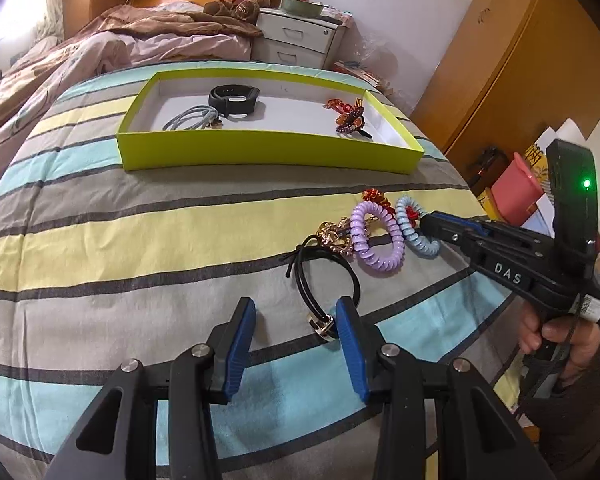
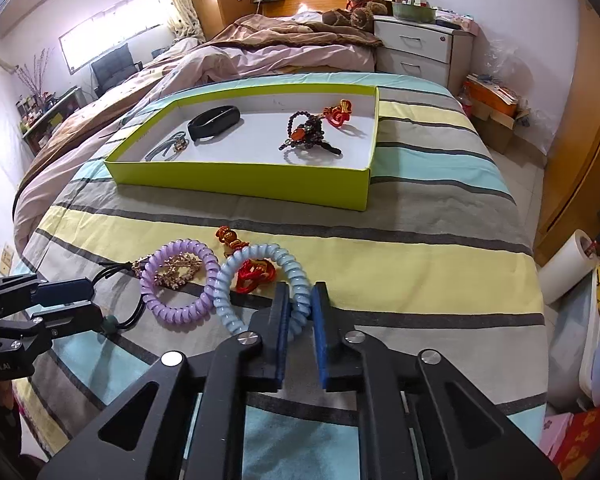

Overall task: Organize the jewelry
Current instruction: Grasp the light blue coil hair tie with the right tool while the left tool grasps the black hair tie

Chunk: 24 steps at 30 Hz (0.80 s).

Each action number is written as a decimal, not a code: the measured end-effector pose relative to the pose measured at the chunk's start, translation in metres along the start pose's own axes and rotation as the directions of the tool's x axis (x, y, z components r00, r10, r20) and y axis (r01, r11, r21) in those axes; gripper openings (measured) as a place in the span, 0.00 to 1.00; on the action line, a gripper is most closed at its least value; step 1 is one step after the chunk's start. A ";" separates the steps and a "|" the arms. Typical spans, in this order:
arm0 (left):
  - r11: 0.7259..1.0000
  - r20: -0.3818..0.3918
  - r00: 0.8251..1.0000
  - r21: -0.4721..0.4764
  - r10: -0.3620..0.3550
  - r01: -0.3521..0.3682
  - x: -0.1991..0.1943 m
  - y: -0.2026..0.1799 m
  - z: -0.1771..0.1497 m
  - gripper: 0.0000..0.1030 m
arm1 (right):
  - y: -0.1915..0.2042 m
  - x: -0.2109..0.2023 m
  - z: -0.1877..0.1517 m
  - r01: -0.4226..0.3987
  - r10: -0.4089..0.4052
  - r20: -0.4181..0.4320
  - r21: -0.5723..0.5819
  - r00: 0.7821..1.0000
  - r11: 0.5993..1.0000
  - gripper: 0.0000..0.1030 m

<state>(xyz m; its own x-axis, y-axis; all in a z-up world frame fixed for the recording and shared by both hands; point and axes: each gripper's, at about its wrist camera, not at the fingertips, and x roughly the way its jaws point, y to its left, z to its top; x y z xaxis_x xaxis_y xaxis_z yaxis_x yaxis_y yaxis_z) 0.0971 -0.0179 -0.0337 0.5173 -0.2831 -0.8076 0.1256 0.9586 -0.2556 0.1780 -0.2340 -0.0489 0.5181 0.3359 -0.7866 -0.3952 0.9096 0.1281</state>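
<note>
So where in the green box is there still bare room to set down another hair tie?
In the green box, the white floor is bare between the black band and the bead bracelets, and along the near wall. The left end is crowded with the grey cord; the right end holds the red knot.

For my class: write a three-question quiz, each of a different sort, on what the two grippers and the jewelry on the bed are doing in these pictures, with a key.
1. True or false: the right gripper is shut on the blue spiral hair tie.
2. Which item lies nearest the left gripper? A. black hair tie B. black wristband C. purple spiral hair tie
3. Fill in: the wristband lies inside the yellow-green ____.

Key: 1 true; 2 A; 3 box.
</note>
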 end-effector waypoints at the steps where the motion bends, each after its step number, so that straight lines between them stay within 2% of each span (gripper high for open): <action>1: 1.000 0.001 1.000 0.004 0.004 -0.004 0.000 -0.001 0.000 0.40 | 0.000 0.000 0.000 0.000 0.000 0.001 0.002 1.000 1.000 0.10; 2: 1.000 0.002 1.000 0.004 0.008 -0.008 0.001 -0.002 0.001 0.39 | -0.001 -0.001 -0.001 -0.001 0.001 0.002 0.005 1.000 1.000 0.10; 4: 1.000 0.007 1.000 0.000 0.001 -0.001 0.000 -0.002 0.002 0.25 | -0.002 -0.003 -0.001 0.003 -0.003 0.011 0.011 1.000 1.000 0.10; 6: 1.000 0.008 1.000 0.011 -0.006 0.006 0.000 -0.004 0.002 0.21 | -0.004 -0.006 -0.002 0.005 -0.006 0.022 0.020 1.000 1.000 0.10; 7: 1.000 0.009 1.000 0.012 -0.008 0.008 0.000 -0.005 0.002 0.15 | -0.004 -0.008 -0.002 0.008 -0.009 0.029 0.025 1.000 1.000 0.10; 8: 1.000 0.009 1.000 0.017 -0.012 0.012 -0.001 -0.006 0.003 0.14 | -0.005 -0.009 -0.002 0.010 -0.011 0.034 0.030 0.999 1.000 0.10; 15: 1.000 0.015 1.000 0.009 -0.017 0.017 -0.004 -0.003 0.001 0.13 | -0.011 -0.018 -0.005 0.004 -0.008 0.062 0.062 0.998 0.998 0.10; 18: 1.000 0.029 0.999 0.006 -0.021 0.021 -0.008 -0.001 0.002 0.07 | -0.013 -0.022 -0.006 -0.001 -0.004 0.072 0.072 0.997 0.997 0.10; 24: 0.999 0.050 0.998 0.011 -0.030 0.030 -0.013 0.000 0.003 0.07 | -0.019 -0.030 -0.009 -0.038 0.027 0.099 0.109 0.995 0.993 0.10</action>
<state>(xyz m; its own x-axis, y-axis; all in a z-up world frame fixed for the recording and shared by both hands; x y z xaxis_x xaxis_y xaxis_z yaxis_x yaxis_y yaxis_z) 0.0929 -0.0139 -0.0211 0.5548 -0.3100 -0.7721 0.1505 0.9501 -0.2734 0.1636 -0.2635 -0.0332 0.5794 0.3831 -0.7194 -0.3294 0.9174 0.2233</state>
